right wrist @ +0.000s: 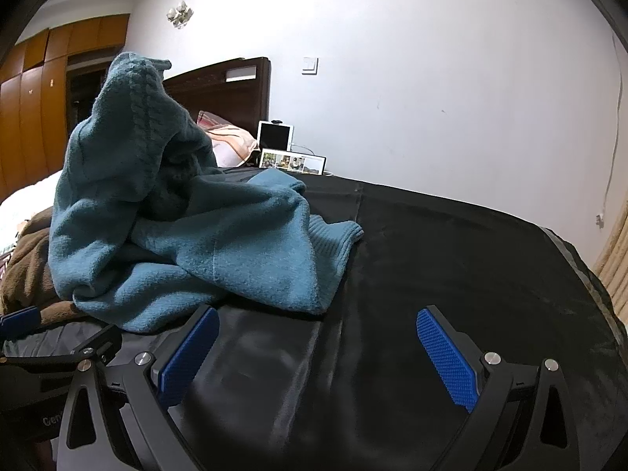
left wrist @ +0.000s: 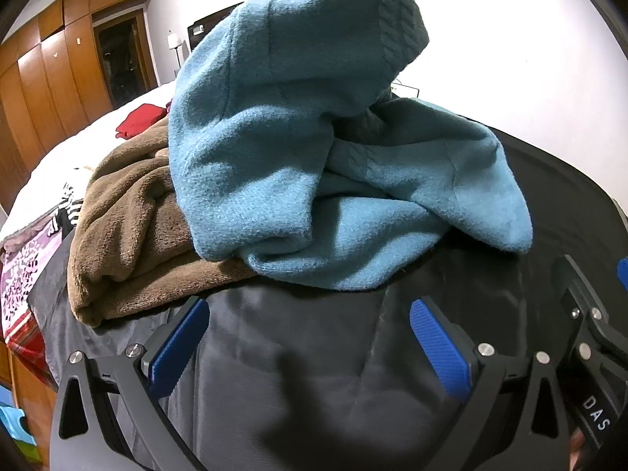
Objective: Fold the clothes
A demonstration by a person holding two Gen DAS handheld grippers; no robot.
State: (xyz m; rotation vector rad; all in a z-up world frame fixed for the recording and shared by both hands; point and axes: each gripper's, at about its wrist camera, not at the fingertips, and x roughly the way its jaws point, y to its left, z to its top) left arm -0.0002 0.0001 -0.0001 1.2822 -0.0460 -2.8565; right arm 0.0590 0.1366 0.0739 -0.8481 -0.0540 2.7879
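Your left gripper (left wrist: 310, 337) and right gripper (right wrist: 318, 347) both hover with jaws apart, holding nothing. The blue sweater (right wrist: 188, 231) sits heaped on the black sheet (right wrist: 451, 259), touching the brown blanket (left wrist: 133, 227).

Each gripper, left gripper (left wrist: 308, 343) and right gripper (right wrist: 316, 349), is built of black framework, fitted with blue ribbed pads (right wrist: 447, 357), silver screws (left wrist: 485, 349) and white lettering (left wrist: 594, 412).
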